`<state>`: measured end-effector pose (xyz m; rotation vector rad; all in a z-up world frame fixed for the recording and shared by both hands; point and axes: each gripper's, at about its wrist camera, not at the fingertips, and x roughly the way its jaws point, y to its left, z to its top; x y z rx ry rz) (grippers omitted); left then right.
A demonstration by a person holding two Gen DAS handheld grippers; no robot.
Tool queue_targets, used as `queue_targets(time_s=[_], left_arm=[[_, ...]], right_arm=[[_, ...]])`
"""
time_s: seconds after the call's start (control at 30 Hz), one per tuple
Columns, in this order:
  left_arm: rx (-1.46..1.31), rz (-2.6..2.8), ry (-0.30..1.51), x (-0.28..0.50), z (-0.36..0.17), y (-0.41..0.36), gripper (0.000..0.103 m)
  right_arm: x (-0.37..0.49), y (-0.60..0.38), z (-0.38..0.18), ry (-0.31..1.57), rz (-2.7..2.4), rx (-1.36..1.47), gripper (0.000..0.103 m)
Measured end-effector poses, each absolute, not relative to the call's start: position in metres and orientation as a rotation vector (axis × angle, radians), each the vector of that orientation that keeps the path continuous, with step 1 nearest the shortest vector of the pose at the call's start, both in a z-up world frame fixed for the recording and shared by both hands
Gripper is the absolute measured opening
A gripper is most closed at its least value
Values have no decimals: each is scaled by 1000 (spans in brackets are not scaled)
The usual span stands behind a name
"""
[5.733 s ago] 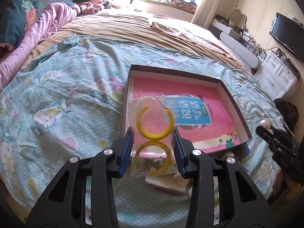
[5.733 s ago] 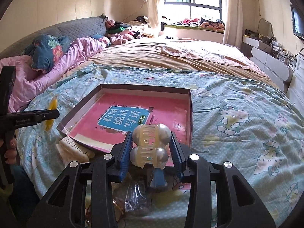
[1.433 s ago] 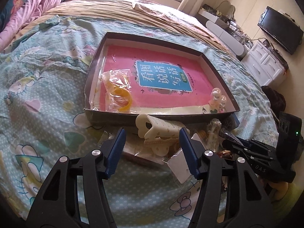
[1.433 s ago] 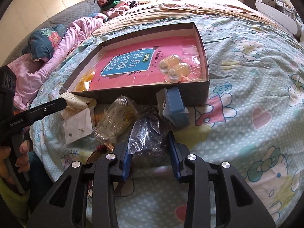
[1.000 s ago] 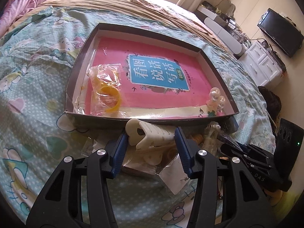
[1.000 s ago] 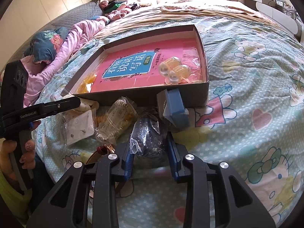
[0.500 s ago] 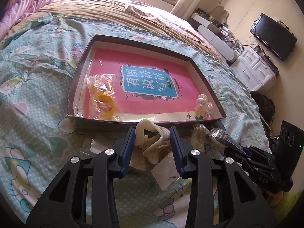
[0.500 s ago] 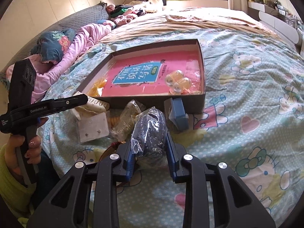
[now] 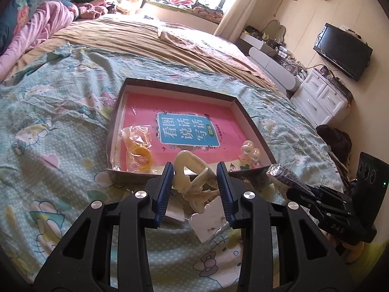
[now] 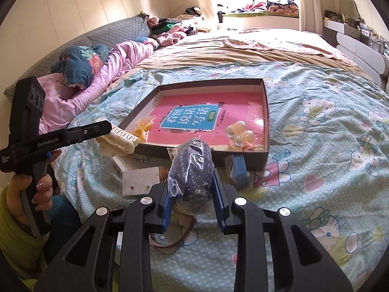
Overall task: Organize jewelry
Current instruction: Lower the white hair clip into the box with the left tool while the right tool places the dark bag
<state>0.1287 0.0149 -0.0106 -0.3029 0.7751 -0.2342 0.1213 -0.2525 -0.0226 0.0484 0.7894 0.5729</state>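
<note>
Two items [image 9: 194, 185] [image 10: 192, 170] between closed fingers [image 9: 165, 192]

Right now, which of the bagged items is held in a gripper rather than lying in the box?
The dark bag, clamped in the right gripper. The yellow-ring bag and the clear-ball bag lie in the box.

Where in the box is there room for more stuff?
In the box, the pink middle and far end are bare. Its near corners are taken: yellow bangles bag on one side, pearly hair clip on the other.
</note>
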Motion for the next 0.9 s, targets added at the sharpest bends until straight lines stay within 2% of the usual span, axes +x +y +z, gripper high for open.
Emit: queue_targets(time_s=[0.57,0.9], left_arm=[[-334,-155,725,147,1,39,28],[-312,-150,735,173,-5,27,28]], right_arm=[[146,-236,-17,751,590,46,27],[166,-238,-20,746,563,56,27]])
